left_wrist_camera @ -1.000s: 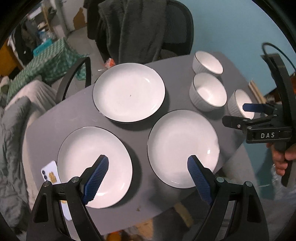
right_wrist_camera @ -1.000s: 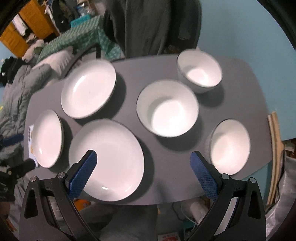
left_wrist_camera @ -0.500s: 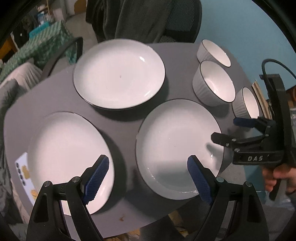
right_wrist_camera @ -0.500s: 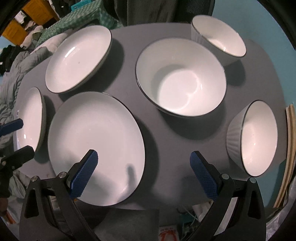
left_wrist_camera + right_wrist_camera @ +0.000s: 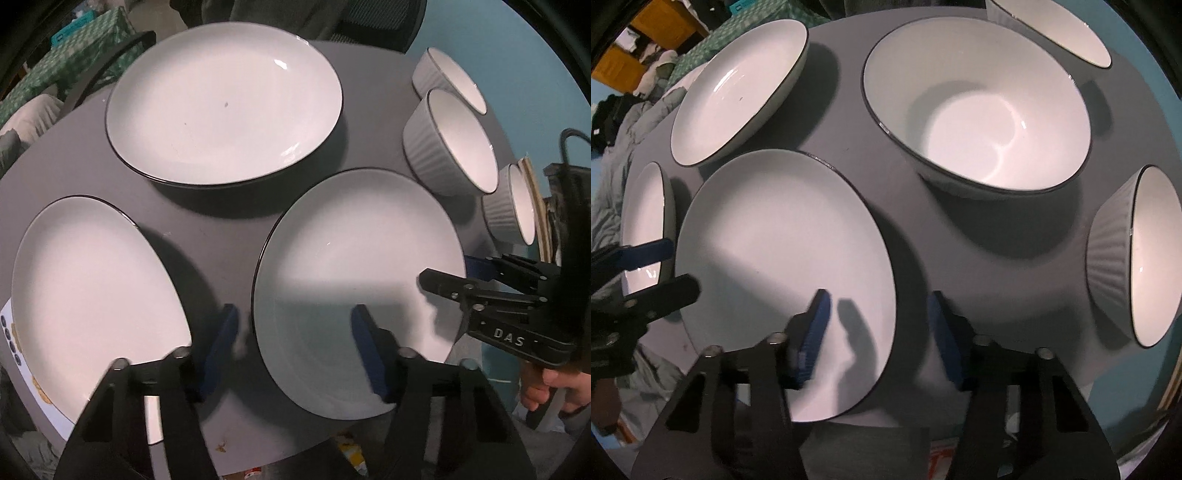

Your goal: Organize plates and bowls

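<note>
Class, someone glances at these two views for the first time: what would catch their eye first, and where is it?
Three white plates fill the grey table, with three ribbed bowls lined along its right edge. Both blue-padded tools, left tool and right tool, straddle opposite rims of the near plate, open.

Looks like a lived-in home room, prob a bedroom/study. Landmark: grey table [image 5: 229,236] w/ white plates and bowls laid out. Behind its far edge, an office chair [image 5: 373,26] w/ dark clothing draped over it. Far-left of table: green checked cloth [image 5: 66,59], rumpled bedding [image 5: 617,147], orange wood furniture [image 5: 631,55] beyond. Teal wall [image 5: 498,37] to the table's right.
</note>
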`<state>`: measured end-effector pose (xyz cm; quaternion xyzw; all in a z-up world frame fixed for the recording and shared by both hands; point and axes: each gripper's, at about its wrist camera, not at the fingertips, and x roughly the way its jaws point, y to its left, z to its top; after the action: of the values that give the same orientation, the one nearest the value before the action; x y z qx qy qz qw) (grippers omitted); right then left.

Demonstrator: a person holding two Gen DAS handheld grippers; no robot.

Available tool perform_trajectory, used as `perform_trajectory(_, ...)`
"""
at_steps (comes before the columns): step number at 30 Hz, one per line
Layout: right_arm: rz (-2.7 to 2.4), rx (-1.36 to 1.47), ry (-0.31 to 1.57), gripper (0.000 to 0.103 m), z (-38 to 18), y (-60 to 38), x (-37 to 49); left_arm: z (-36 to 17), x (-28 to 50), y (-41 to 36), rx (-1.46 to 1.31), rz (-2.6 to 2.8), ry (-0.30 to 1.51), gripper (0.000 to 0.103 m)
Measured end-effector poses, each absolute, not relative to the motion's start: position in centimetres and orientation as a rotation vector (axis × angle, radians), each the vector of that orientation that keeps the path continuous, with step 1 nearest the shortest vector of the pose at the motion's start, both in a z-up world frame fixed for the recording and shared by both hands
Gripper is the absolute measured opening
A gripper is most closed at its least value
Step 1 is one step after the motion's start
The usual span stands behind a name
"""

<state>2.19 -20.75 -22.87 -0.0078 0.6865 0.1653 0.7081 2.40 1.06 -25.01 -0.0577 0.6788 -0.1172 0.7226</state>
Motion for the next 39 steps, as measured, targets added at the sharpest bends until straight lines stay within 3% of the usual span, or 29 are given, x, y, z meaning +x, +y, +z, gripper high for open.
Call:
perform_trajectory(4,0.385,-0.016,1.532,0.032,-22.5,-21.3,1.8,-25.7,2.7,0.9,-0.114,-0.244,1.527,0.043)
perform_trajectory(11,0.346,-0.014,1.507,0.03,-22.0,-21.8,2.2,-26.2,3.4,2.2,-0.197,-0.204,1.559,0.029)
perform_trajectory(23,0.375,0.066,1.571,0.028,-23.9,-21.7,4.5,-27.2,3.6,2.8,-0.229,-0.198,1.561,0.024)
perform_trajectory(26,0.392,0.077,1.589,0.021,-24.0,-21.9,4.3,-26.9,3.8,3.1,-0.221,-0.205,1.571,0.024)
perform_trajectory(39,0.442,0.08,1.616,0.019,-23.9,-26.0,3.5,-27.7,-0.1,2.6,-0.264,-0.239,1.61,0.021)
